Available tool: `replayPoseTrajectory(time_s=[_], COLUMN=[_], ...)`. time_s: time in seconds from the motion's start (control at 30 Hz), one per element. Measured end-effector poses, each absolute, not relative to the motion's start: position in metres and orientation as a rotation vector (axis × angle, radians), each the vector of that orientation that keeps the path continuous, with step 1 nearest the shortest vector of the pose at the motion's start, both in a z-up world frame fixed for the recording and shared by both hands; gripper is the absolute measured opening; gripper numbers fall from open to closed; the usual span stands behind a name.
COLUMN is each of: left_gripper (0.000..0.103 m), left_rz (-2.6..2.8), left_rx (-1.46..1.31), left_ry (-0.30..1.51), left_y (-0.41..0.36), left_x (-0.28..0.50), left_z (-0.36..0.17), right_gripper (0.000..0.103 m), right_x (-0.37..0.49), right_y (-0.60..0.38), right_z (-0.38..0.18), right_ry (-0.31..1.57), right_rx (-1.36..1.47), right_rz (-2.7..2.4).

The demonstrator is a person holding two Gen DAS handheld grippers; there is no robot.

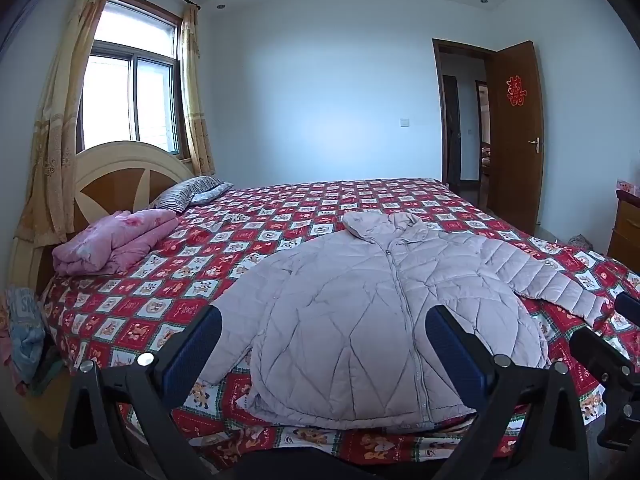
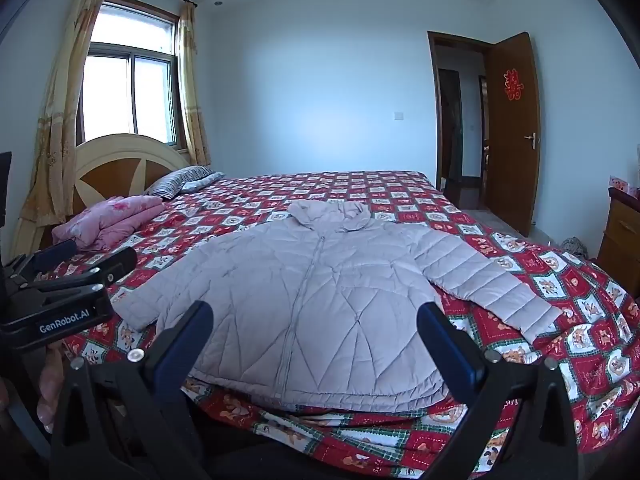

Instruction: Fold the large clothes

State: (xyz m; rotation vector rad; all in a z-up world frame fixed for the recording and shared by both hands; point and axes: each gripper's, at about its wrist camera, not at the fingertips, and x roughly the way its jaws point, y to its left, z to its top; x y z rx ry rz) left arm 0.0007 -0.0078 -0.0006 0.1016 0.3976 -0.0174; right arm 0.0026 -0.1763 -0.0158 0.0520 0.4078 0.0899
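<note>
A pale lilac quilted puffer jacket (image 1: 372, 320) lies flat and zipped, front up, on the bed, sleeves spread to both sides, collar toward the far side. It also shows in the right wrist view (image 2: 320, 308). My left gripper (image 1: 324, 344) is open and empty, held above the jacket's hem at the near edge of the bed. My right gripper (image 2: 316, 336) is open and empty too, also above the hem. The left gripper also shows at the left of the right wrist view (image 2: 80, 264), and the right gripper at the right of the left wrist view (image 1: 604, 328).
The bed (image 1: 132, 320) has a red cartoon-check sheet. A folded pink quilt (image 1: 112, 244) and a striped pillow (image 1: 188, 194) lie by the headboard (image 1: 120, 176). Clothes (image 1: 24, 344) hang at the left. An open wooden door (image 1: 516, 132) and a cabinet (image 1: 626, 228) stand right.
</note>
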Motion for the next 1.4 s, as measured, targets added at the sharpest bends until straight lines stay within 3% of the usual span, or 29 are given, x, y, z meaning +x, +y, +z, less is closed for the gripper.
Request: replayPoseTrajectory(time_s=[1.4], left_gripper=[0.102], left_rz=[0.0], left_rx=[0.064], left_ry=[0.36], left_y=[0.011], left_x=[0.002], left_z=[0.007], right_gripper=[0.103], right_x=[0.005], right_y=[-0.175], right_z=[-0.024], right_ry=[0.427], right_rx=[0.063], right_rz=[0.094])
